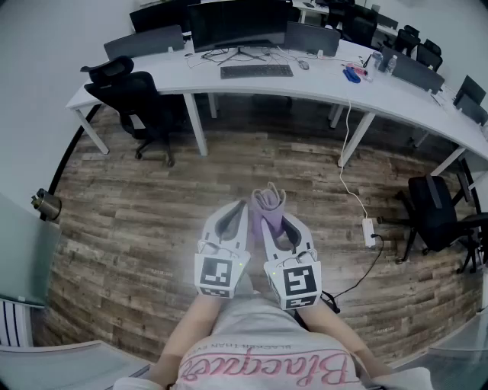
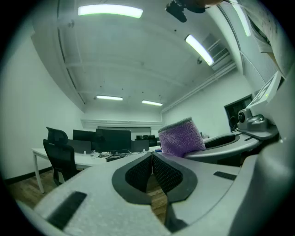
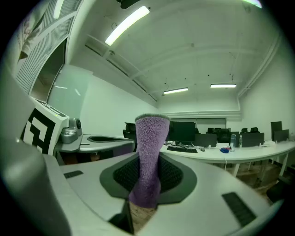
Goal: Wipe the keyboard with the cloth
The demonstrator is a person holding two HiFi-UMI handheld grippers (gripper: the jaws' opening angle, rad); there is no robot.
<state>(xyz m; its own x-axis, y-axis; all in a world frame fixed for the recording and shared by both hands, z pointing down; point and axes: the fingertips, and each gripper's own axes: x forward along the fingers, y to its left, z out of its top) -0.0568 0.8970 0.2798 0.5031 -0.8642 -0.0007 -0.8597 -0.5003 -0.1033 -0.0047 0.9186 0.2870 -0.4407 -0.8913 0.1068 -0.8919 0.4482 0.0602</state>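
A purple cloth sticks up from my right gripper, whose jaws are shut on it; in the right gripper view the cloth stands folded between the pads. My left gripper is beside it, shut with nothing held, its pads meeting in the left gripper view, where the cloth shows at the right. The dark keyboard lies far ahead on the long white desk, in front of a monitor. Both grippers are held close to my body, above the wood floor.
A black office chair stands at the desk's left end, another at the right. A power strip with a cable lies on the floor. Blue items and bottles sit on the desk's right part. Wood floor lies between me and the desk.
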